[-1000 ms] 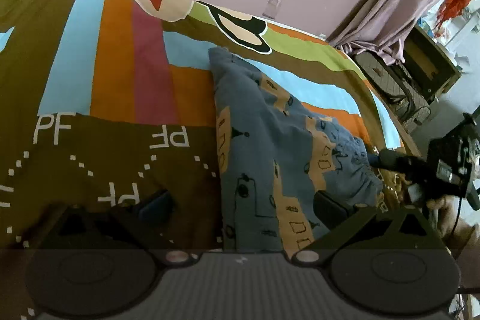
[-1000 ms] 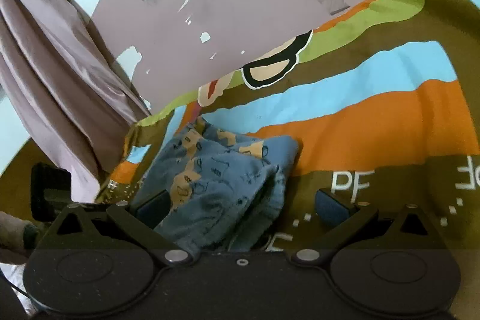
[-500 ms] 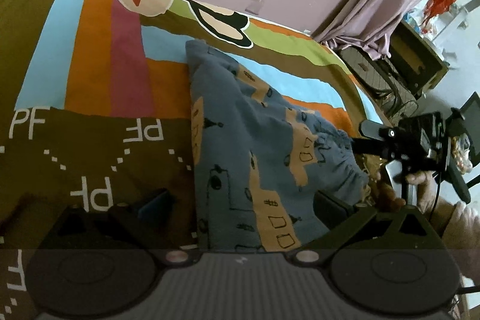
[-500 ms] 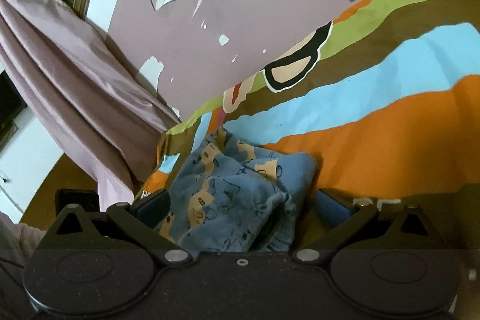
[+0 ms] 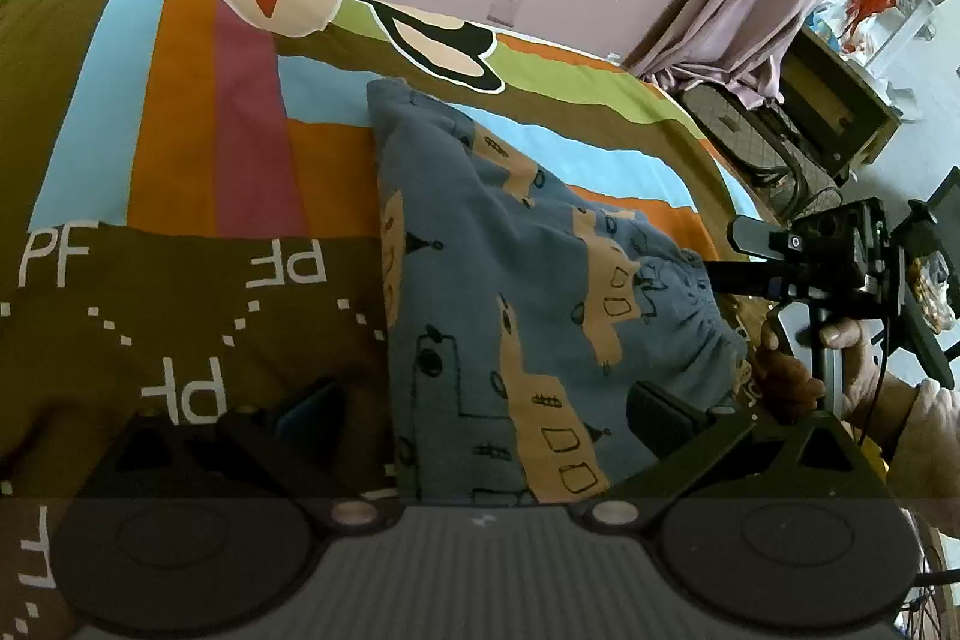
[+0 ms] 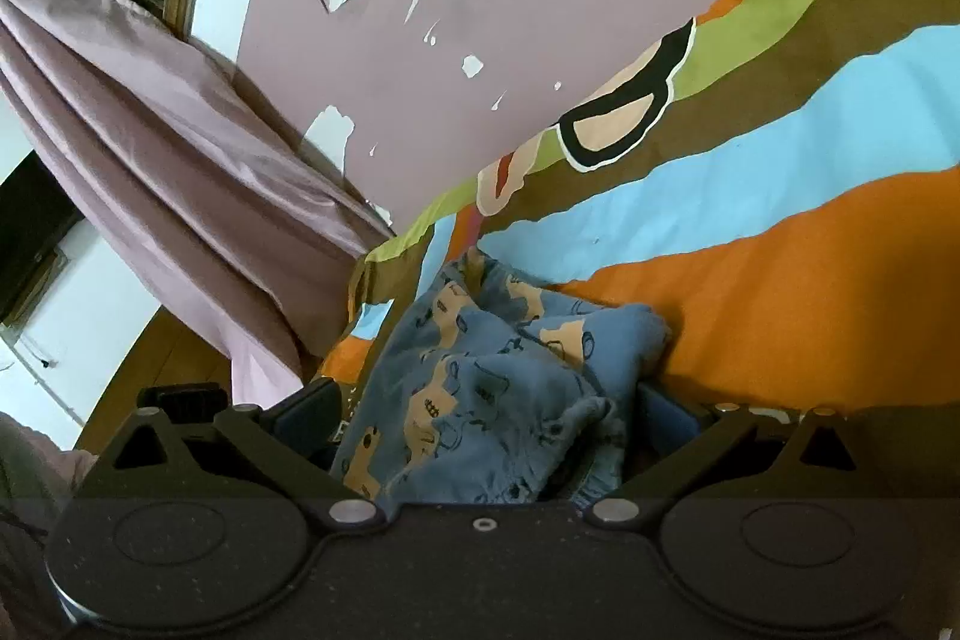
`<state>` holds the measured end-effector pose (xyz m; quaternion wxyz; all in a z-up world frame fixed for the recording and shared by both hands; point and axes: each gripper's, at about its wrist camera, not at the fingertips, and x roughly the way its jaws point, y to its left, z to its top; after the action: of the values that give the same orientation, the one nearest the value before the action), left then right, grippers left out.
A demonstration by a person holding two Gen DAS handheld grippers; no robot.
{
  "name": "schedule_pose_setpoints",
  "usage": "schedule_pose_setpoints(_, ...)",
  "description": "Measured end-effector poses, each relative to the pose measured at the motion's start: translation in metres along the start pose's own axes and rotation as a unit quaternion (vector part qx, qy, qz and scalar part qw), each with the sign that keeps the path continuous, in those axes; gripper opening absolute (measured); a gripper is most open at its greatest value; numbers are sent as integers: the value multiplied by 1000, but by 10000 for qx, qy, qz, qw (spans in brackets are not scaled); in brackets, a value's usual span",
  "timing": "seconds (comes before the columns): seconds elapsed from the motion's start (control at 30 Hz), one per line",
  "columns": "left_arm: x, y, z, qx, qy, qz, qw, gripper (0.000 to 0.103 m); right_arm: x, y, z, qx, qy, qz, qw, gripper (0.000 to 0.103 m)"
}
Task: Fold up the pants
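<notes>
Pants (image 5: pixel 510 292) folded on striped bedspread (image 5: pixel 180 148), frame centre | left gripper (image 5: pixel 480 412) fingers apart astride near edge | right gripper (image 6: pixel 480 418) fingers apart around waistband | only left view shows hand (image 5: pixel 786 370) on right gripper.

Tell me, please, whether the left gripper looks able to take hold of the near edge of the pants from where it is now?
Probably yes: the left gripper is open, the pants lie between its fingers, and nothing covers that edge.

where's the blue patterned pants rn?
The blue patterned pants lie on the striped bedspread, between the open left gripper fingers in the left wrist view, with the right gripper at their right end.
</notes>
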<state>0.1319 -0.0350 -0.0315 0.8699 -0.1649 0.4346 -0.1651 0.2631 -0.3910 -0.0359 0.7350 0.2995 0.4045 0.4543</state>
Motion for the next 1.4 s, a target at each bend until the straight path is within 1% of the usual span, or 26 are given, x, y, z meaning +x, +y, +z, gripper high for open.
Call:
schedule_pose_setpoints(0.07,0,0,-1,7,-16,12,10000,103,0,1,-2,-35,-44,-55,10000,100)
schedule_pose_setpoints(0.13,0,-1,-1,54,-19,44,10000,103,0,0,-4,-22,-86,-109,9999,92)
schedule_pose_setpoints(0.2,0,-2,-2,92,-18,58,9999,103,-2,-3,-6,20,-133,-189,9997,76)
schedule_pose_setpoints(0.23,0,-3,-2,106,-15,71,9999,103,-3,-5,-7,56,-172,-227,9996,71)
schedule_pose_setpoints(0.27,0,-3,-2,115,-14,84,9999,102,-5,-7,-8,109,-213,-257,9994,62)
schedule_pose_setpoints(0.3,0,-3,-2,125,-17,106,9999,99,-6,-10,-9,156,-248,-294,9991,53)
schedule_pose_setpoints(0.33,0,-3,-2,143,-25,136,9998,97,-6,-12,-10,189,-274,-343,9989,49)
schedule_pose_setpoints(0.37,-1,-3,-2,169,-59,188,9997,91,-6,-14,-11,215,-296,-375,9986,45)
schedule_pose_setpoints(0.4,-2,-3,-2,177,-102,238,9995,85,-6,-15,-11,239,-309,-372,9985,44)
schedule_pose_setpoints(0.43,-3,-2,-2,159,-129,260,9995,83,-6,-15,-11,250,-307,-352,9986,44)
schedule_pose_setpoints(0.53,-7,3,-2,-26,-223,314,9993,70,-4,-16,-10,238,-257,-305,9989,46)
schedule_pose_setpoints(0.57,-8,5,-2,-85,-240,319,9992,64,-4,-16,-9,237,-243,-299,9990,46)
schedule_pose_setpoints(0.6,-8,6,-1,-126,-237,301,9992,58,-3,-16,-9,238,-231,-289,9990,46)
schedule_pose_setpoints(0.63,-8,6,-1,-146,-222,261,9993,55,-3,-16,-8,239,-225,-272,9991,46)
schedule_pose_setpoints(0.7,-7,4,0,-145,-174,153,9996,43,-2,-15,-8,224,-221,-300,9991,45)
schedule_pose_setpoints(0.73,-6,3,0,-146,-145,119,9997,43,-1,-14,-8,194,-212,-342,9990,45)
schedule_pose_setpoints(0.77,-5,2,0,-165,-121,108,9997,43,0,-13,-8,169,-195,-400,9989,42)
schedule_pose_setpoints(0.8,-4,2,0,-203,-99,122,9997,41,1,-13,-8,156,-180,-452,9987,36)
schedule_pose_setpoints(0.83,-2,4,0,-262,-56,138,9995,39,2,-13,-8,153,-164,-533,9983,33)
schedule_pose_setpoints(0.87,-1,5,0,-355,-14,146,9993,33,3,-12,-8,130,-157,-594,9980,29)
schedule_pose_setpoints(0.9,0,7,1,-448,13,141,9989,29,4,-9,-8,51,-159,-663,9977,26)
schedule_pose_setpoints(1.0,-1,4,3,-441,39,208,9988,23,5,6,-10,-278,-217,-916,9952,20)
schedule_pose_setpoints(1.1,-3,-3,3,-348,9,326,9989,20,7,35,-13,-1007,-281,-1355,9852,18)
schedule_pose_setpoints(1.2,-6,-6,2,-345,-41,415,9985,19,10,68,-18,-1754,-351,-1824,9668,18)
schedule_pose_setpoints(1.3,-9,-10,4,-312,-86,513,9982,18,15,95,-22,-2327,-415,-2114,9484,17)
schedule_pose_setpoints(1.4,-14,-14,5,-323,-157,547,9979,18,17,113,-20,-2688,-485,-2207,9363,17)
